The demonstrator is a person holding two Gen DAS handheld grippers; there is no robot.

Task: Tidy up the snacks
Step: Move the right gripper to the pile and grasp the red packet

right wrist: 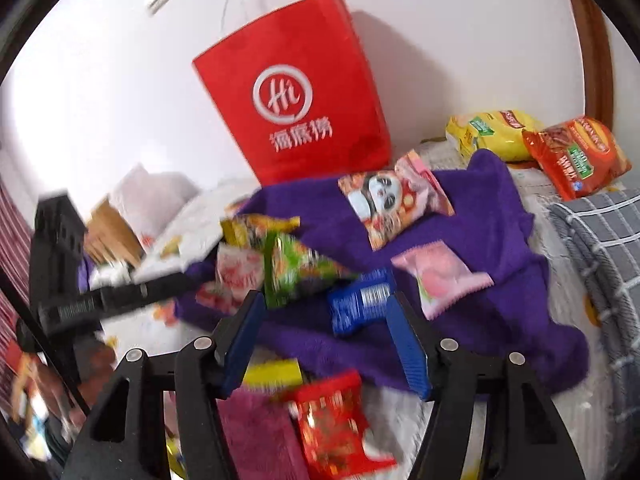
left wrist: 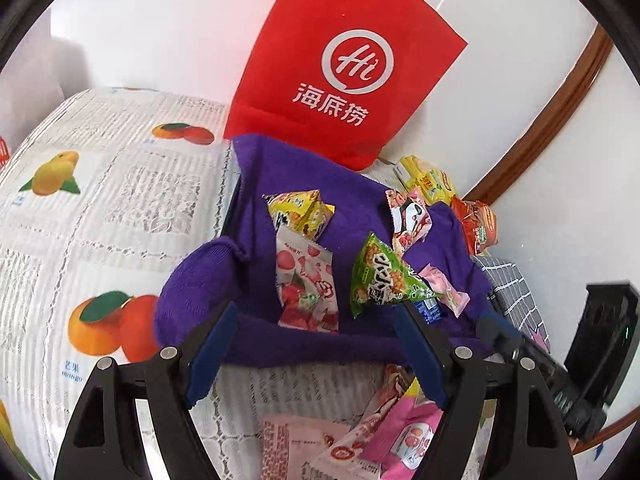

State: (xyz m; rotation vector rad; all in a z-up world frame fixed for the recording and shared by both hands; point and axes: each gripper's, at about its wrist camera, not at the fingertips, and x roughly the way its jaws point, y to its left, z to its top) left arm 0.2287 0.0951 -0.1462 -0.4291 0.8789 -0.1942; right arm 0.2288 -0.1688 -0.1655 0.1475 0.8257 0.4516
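A purple towel lies on the table, with several snack packets on it: a yellow packet, a pink-and-white strawberry packet, a green triangular packet, a panda packet and a small pink packet. My left gripper is open at the towel's near edge, holding nothing. In the right wrist view the towel, green packet, panda packet, pink packet and a blue packet show. My right gripper is open, its fingertips either side of the blue packet.
A red paper bag stands against the wall behind the towel. Yellow and orange packets lie at the back right. A grey checked cloth is at right. More packets lie near me. The fruit-print tablecloth spreads left.
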